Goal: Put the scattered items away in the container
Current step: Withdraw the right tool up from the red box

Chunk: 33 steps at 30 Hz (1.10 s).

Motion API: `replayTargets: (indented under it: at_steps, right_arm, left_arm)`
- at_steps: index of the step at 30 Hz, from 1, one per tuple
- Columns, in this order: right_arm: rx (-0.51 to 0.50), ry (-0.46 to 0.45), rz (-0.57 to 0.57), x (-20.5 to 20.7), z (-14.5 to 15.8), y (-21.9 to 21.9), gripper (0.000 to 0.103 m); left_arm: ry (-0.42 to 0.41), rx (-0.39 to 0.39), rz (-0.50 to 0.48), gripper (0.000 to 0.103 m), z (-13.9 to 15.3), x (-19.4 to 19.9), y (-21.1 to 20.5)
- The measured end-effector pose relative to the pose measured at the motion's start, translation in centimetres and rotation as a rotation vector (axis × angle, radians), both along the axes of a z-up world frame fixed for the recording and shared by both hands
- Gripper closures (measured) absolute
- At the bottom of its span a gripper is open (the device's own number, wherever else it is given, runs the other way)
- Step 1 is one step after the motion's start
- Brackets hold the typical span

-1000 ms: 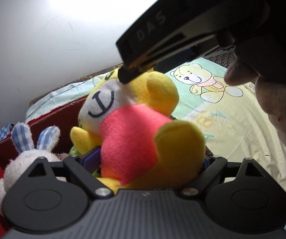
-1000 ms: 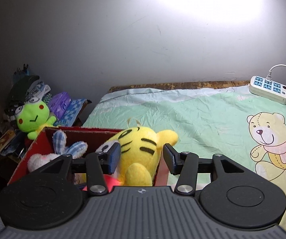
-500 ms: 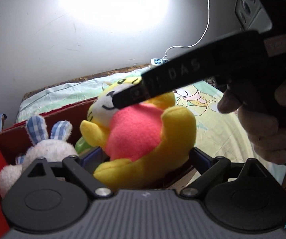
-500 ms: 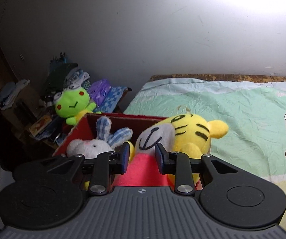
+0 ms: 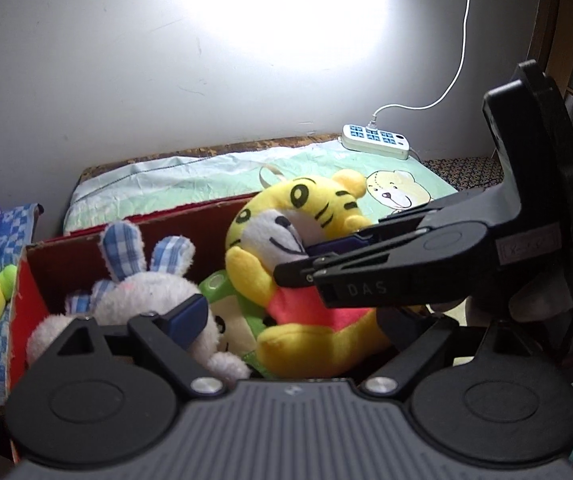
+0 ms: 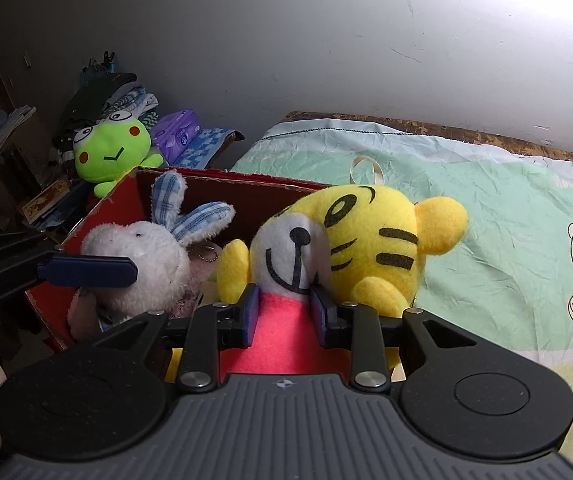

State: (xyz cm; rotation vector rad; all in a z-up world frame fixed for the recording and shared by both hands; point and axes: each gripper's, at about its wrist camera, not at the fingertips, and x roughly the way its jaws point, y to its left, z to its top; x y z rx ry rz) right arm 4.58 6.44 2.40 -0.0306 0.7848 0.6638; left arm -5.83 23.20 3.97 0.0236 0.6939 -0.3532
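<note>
Right gripper [image 6: 284, 312]: jaws nearly closed, pads pinching the red shirt of the tiger [image 6: 350, 240] just below its white muzzle. Left gripper [image 5: 286, 332]: jaws spread wide, gripping nothing; its left finger [image 5: 186, 316] lies against the rabbit [image 5: 134, 292], while its right finger is hidden behind the right gripper, which crosses in front of it. The tiger, a yellow plush with black stripes, sits tilted in the right end of the box [image 6: 126, 196], head above the rim. The rabbit, white with blue-checked ears, lies in the left end, a small panda [image 5: 230, 328] wedged between the two. The red box stands against the edge of a bed [image 6: 486, 200] under a green bear-print sheet; a power strip [image 5: 374, 142] rests on the sheet's far side. A frog [image 6: 110, 152] sits outside the box, beyond its far left corner.
</note>
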Motion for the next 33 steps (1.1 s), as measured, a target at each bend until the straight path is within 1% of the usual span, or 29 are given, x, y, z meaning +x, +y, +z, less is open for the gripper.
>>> replayTargets:
  at_steps: [3, 6, 9, 12, 17, 20, 27, 31, 33]
  right_arm:
    - [0.064, -0.007, -0.025, -0.4, 0.9, -1.1, 0.073]
    - [0.11, -0.025, -0.042, -1.0, 2.1, -2.0, 0.073]
    - [0.153, -0.033, -0.075, -1.5, 3.2, -2.8, 0.072]
    - [0.19, -0.007, -0.109, -1.7, 3.7, -3.3, 0.072]
    - [0.167, -0.005, -0.162, -2.5, 3.8, -3.1, 0.072]
    - [0.175, 0.008, -0.186, -3.1, 3.8, -3.2, 0.072]
    - [0.159, 0.001, -0.223, -4.6, 3.8, -2.7, 0.071]
    - [0.164, -0.003, -0.246, -5.4, 3.9, -2.6, 0.064]
    - [0.158, -0.019, -0.26, -5.9, 3.9, -2.4, 0.062]
  left_arm:
    - [-0.004, 0.058, 0.067, 0.008, 0.1, 1.0, 0.1]
    - [0.007, 0.073, 0.127, 0.008, 0.3, 1.3, 0.6]
    - [0.013, 0.123, 0.196, 0.008, 0.4, 1.3, 0.9]
    - [0.035, 0.158, 0.266, 0.007, 0.5, 1.1, 1.4]
    - [0.08, 0.163, 0.384, 0.005, 0.2, 1.4, 3.0]
    - [0.084, 0.173, 0.43, 0.004, 0.5, 1.0, 3.4]
    - [0.106, 0.216, 0.483, 0.003, 0.6, 0.4, 3.2]
    - [0.121, 0.218, 0.509, 0.003, 0.5, 0.0, 3.4]
    - [0.122, 0.235, 0.524, 0.002, 0.4, -0.1, 3.5]
